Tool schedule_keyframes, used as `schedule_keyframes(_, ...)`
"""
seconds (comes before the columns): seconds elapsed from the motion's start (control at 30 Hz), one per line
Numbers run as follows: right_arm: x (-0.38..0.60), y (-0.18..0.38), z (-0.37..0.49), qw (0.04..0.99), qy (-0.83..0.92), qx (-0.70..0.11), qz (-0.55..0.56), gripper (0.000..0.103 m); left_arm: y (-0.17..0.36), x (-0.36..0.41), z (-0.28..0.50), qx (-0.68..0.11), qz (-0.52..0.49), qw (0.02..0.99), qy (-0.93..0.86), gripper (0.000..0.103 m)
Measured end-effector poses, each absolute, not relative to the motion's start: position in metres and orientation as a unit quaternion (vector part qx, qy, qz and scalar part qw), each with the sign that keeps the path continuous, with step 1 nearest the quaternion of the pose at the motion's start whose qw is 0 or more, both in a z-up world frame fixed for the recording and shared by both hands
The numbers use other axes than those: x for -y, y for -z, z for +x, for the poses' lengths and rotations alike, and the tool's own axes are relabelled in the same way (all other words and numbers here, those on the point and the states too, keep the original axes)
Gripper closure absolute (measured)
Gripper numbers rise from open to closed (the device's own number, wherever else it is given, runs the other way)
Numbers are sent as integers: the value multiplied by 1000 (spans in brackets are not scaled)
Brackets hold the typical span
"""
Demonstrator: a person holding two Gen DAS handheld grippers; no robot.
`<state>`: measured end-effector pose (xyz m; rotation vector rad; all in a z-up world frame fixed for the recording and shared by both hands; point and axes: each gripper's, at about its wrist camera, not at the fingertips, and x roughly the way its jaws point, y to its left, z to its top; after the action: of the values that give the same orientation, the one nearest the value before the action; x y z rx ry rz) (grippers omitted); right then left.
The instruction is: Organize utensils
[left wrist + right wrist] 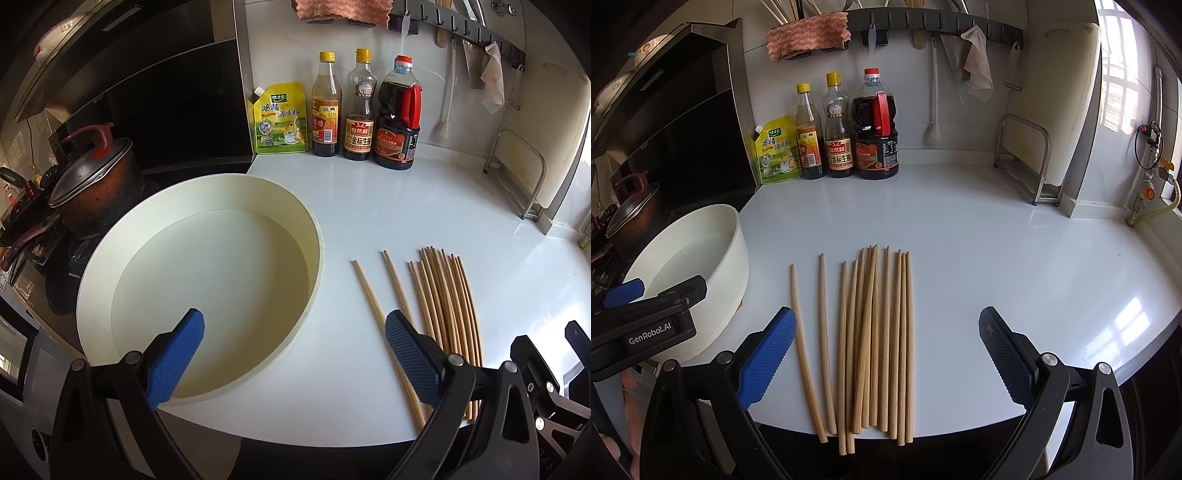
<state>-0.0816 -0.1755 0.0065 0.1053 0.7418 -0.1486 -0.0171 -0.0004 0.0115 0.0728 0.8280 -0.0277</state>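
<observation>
About a dozen wooden chopsticks (871, 343) lie side by side on the white tabletop (1015, 258), just right of the one empty cream basin (207, 280). Light, stiff and prone to rolling; best pinched mid-shaft. Left tool (295, 354) and right tool (886, 354) gape wide, empty.

On the countertop (979, 229) the chopsticks (871, 343) lie side by side near the front edge, ends pointing to the back wall — two of them a little apart on the left. The round basin (738, 258) sits to their left, at the counter's left end. Behind, against the wall, stand a seasoning pouch (777, 151) and three sauce bottles (846, 129) in a row — a metal rack (1027, 162) stands well to their right.
</observation>
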Motion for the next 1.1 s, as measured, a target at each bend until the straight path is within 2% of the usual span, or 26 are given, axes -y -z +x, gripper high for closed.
schedule_keyframes(1.1,178,-5,-90,928,55,-361,70,8,-11,-1,-25,-403,32,915,16,6)
